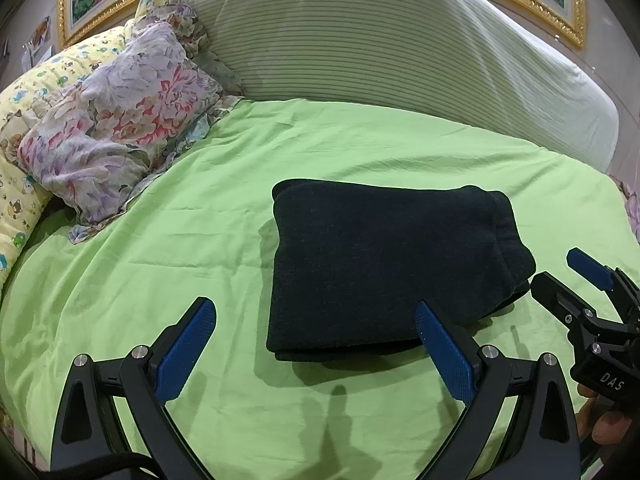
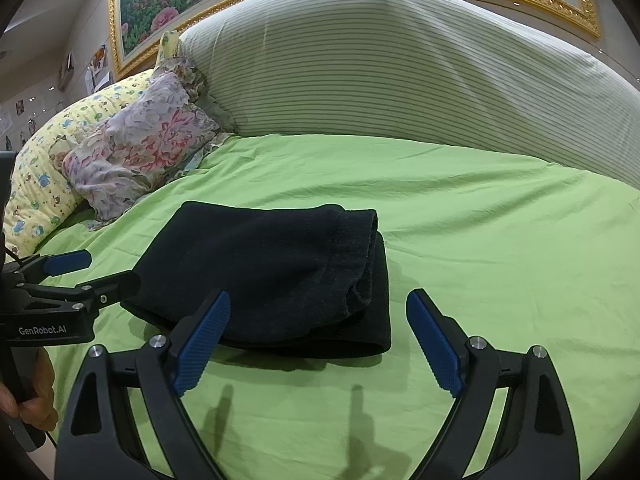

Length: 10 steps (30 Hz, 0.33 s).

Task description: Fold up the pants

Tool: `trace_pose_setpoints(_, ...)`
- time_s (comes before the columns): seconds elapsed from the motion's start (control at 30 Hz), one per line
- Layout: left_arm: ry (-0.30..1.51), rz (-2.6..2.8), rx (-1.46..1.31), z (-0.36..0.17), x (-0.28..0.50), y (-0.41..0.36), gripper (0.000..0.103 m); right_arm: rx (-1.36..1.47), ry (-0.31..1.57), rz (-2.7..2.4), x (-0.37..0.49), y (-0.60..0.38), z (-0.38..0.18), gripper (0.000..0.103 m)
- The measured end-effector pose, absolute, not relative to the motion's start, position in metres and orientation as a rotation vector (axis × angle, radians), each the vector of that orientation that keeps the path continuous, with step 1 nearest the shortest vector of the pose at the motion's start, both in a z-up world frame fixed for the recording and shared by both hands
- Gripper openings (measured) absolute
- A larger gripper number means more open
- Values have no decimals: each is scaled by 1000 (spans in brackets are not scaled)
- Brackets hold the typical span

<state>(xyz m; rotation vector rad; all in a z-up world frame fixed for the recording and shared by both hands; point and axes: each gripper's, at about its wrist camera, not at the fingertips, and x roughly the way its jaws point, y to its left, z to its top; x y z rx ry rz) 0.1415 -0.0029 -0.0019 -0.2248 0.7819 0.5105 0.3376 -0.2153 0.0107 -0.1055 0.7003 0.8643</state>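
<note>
Right up front in the left wrist view, the left gripper (image 1: 316, 340) hangs with its two blue-padded fingers spread wide and nothing between them. One blue pad (image 1: 186, 350) sits over bare green sheet, the other just at the near right corner of the pants, though contact there is hard to judge. Its twin shadows fall on the sheet below.

The pants (image 1: 384, 268) lie folded into a thick, dark, roughly rectangular bundle, flat on the green bedsheet (image 1: 200, 240), near the middle of the bed. Stacked layers show along the right end, where a cuff or waistband edge curls round.

Over on the right edge of that view, the right gripper (image 1: 568, 276) comes in from the side, just beside the right end of the bundle. A hand (image 1: 604, 420) grips its handle at the lower corner.

Switching to the right wrist view: the right gripper (image 2: 318, 338) is also wide open and holding nothing, its left pad (image 2: 204, 348) over the near edge of the pants (image 2: 276, 268), its right pad over bare bedsheet (image 2: 500, 232). The folded layers at the bundle's right end sit between the two fingers. The left gripper (image 2: 100, 270) shows at the left edge, fingers apart, close to the bundle's left end, with a hand (image 2: 32, 396) on its handle.

Behind the pants, a floral pillow (image 1: 116, 128) leans on a yellow patterned cushion (image 1: 24, 96) at the far left, and a big striped bolster (image 1: 380, 40) runs along the head of the bed. A gold-framed flower painting (image 2: 160, 12) hangs on the wall above.
</note>
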Motion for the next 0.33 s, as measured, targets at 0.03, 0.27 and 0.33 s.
trace_pose_setpoints(0.03, 781, 514, -222, -2, 141, -3, 100, -103, 701, 865, 338, -216, 11, 90)
trace_pose_setpoints(0.27, 794, 515, -204, -1, 147, -9, 100, -77, 704, 859, 339, -221, 10, 90)
trace_pose_setpoints(0.33, 794, 515, -197, 0, 148, -12, 100, -65, 703, 856, 340, -223, 10, 90)
